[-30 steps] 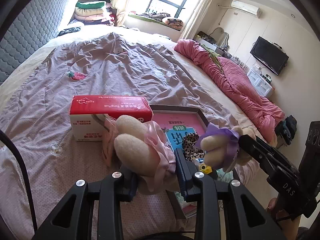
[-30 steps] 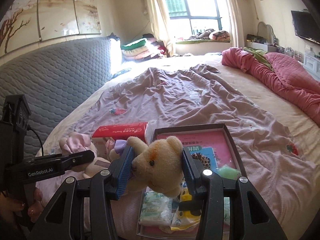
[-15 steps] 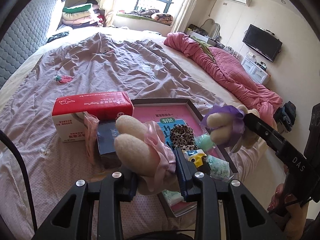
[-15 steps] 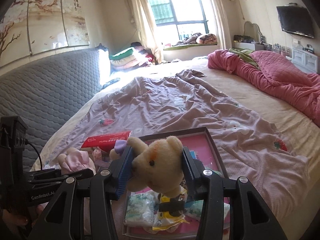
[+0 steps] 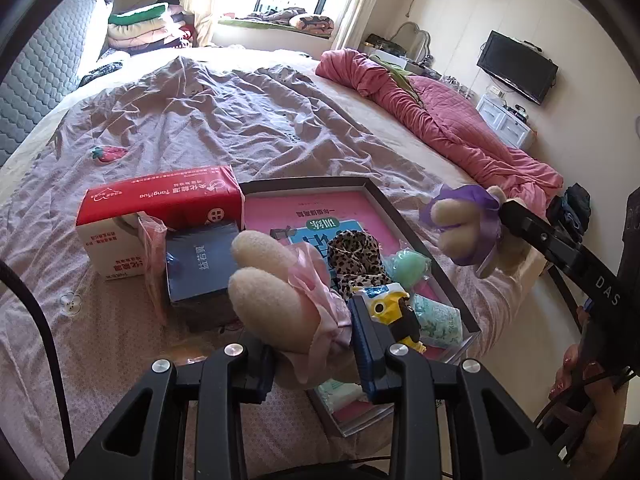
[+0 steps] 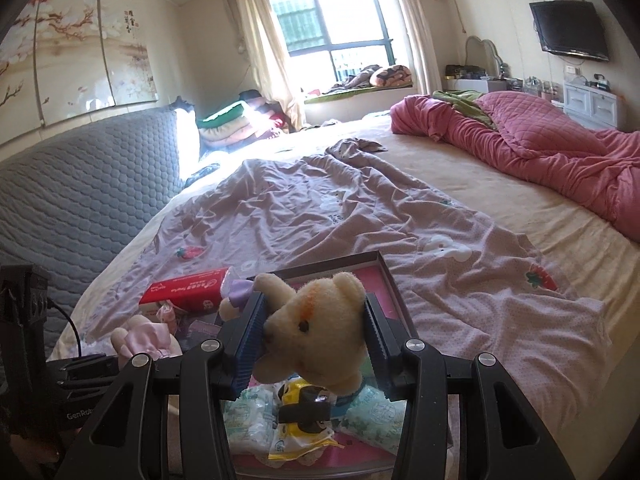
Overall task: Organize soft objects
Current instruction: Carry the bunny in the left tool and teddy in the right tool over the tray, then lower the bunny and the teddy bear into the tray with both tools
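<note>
My left gripper (image 5: 314, 336) is shut on a cream plush toy in a pink dress (image 5: 280, 292), its legs pointing away over the bed. In the right wrist view my right gripper (image 6: 314, 328) is shut on the head of a cream teddy bear (image 6: 320, 332) with a purple dress. That bear (image 5: 460, 224) also shows at the right of the left wrist view, over the tray's right rim. Both toys hang above a dark-rimmed shallow tray (image 5: 384, 200) at the bed's near edge.
The tray holds a pink book, a leopard scrunchie (image 5: 354, 256), a green ball (image 5: 408, 266), tissue packs and a yellow packet (image 6: 300, 424). A red tissue box (image 5: 160, 200) and a dark blue box (image 5: 200, 268) stand left of it. A pink quilt (image 6: 540, 152) lies far right.
Both grippers have drifted sideways with their toys still held. The tissue box and tray slid left in both views, and the dark blue box came into sight.
</note>
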`<act>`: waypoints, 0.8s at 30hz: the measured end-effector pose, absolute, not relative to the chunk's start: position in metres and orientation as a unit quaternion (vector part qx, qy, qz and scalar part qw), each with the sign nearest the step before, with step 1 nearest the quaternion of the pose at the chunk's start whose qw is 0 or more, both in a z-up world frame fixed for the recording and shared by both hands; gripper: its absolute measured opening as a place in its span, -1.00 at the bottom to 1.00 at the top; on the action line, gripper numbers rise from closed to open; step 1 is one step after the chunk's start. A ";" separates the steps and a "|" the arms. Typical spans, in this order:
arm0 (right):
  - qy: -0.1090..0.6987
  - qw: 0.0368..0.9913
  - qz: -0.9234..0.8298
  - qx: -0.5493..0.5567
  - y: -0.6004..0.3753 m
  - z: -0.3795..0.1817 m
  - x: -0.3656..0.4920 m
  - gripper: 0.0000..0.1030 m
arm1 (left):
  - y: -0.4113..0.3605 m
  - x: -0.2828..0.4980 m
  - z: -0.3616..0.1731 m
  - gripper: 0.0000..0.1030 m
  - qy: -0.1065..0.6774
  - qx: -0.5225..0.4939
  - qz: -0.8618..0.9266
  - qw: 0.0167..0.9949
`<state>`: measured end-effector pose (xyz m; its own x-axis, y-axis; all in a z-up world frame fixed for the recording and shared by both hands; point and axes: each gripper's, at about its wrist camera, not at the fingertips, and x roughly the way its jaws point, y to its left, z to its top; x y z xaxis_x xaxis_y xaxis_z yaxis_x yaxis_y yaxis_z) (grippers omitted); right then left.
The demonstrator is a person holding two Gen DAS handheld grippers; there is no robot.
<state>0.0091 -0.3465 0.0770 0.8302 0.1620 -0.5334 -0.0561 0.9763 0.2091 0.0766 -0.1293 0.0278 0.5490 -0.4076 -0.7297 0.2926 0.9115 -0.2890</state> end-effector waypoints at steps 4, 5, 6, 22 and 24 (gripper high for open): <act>0.287 0.951 0.051 0.099 -0.355 0.073 0.010 -0.04 | -0.132 0.079 0.024 -0.36 0.430 -0.072 -0.209 0.875; 0.287 0.951 0.049 0.101 -0.357 0.072 0.010 -0.04 | -0.133 0.080 0.023 -0.36 0.430 -0.076 -0.212 0.874; 0.288 0.951 0.048 0.103 -0.359 0.071 0.011 -0.04 | -0.133 0.081 0.023 -0.36 0.432 -0.084 -0.219 0.871; 0.295 0.946 0.026 0.131 -0.386 0.055 0.015 -0.04 | -0.155 0.110 0.008 -0.36 0.425 -0.106 -0.226 0.870; 0.296 0.946 0.024 0.132 -0.388 0.054 0.016 -0.04 | -0.154 0.114 0.006 -0.36 0.423 -0.112 -0.223 0.871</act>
<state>0.0156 -0.3879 0.0540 0.8237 0.1233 -0.5534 0.0329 0.9640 0.2637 0.1141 -0.1540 0.0062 0.5433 -0.4836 -0.6863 0.2940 0.8753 -0.3841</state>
